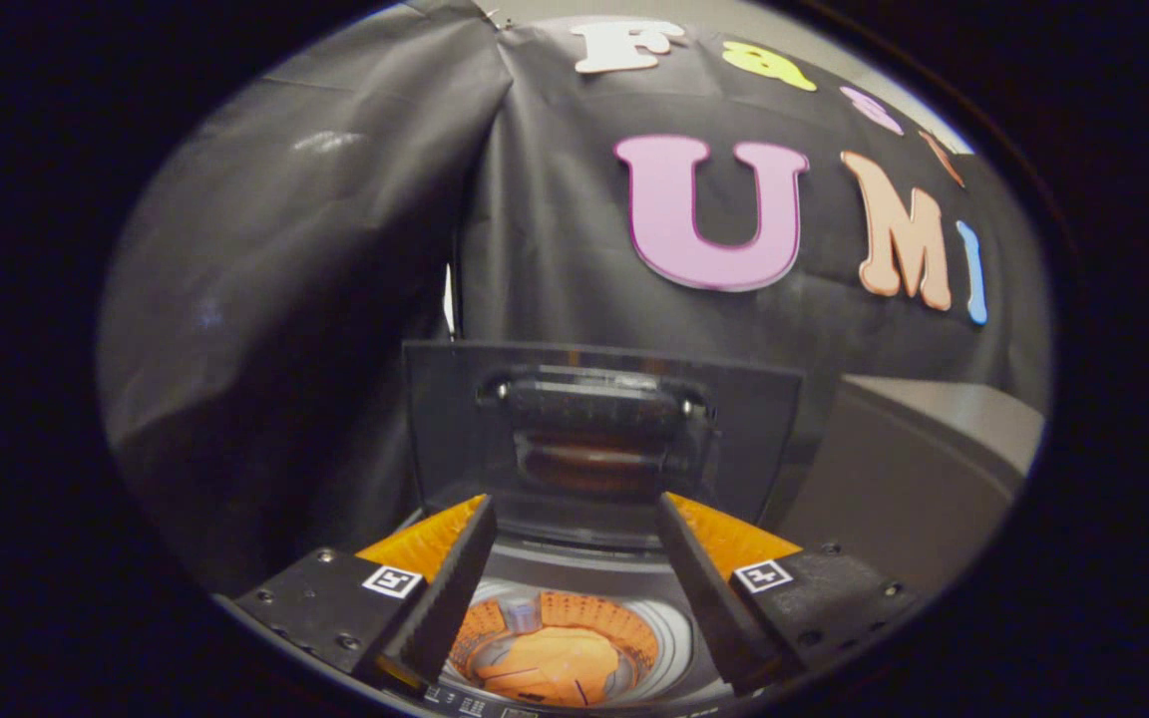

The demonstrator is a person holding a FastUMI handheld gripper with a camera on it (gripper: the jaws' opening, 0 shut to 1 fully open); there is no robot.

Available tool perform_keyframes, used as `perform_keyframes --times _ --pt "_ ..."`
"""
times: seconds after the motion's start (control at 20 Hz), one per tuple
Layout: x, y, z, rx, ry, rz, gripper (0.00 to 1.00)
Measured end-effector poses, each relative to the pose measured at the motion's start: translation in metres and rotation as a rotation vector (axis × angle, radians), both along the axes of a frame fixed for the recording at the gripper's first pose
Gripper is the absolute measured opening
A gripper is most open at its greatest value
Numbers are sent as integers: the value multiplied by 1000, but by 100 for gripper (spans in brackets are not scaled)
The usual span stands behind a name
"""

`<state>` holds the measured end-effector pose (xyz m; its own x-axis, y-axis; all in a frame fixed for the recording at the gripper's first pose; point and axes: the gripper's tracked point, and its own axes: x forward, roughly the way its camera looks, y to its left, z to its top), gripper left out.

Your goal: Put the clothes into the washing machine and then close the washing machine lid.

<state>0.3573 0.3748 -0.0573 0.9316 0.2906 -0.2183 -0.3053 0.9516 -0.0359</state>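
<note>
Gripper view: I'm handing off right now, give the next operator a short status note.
Gripper: open, fingers spread and holding nothing, poised above the washing machine opening.
Clothes: an orange garment lies inside the drum, below and between the fingers.
Lid: raised, standing upright just beyond the fingertips against the booth wall.
Done: clothes appear to be in the drum.
Left: reach the lid's top edge, pull it down and shut it.
</note>
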Motion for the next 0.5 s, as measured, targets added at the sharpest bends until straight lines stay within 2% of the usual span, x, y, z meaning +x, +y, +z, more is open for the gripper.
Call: perform_keyframes --times 0.3,0.5 --pt "40 3 66 41 -78 -44 97" --pt "76 1 78 90 -93 -109 97"
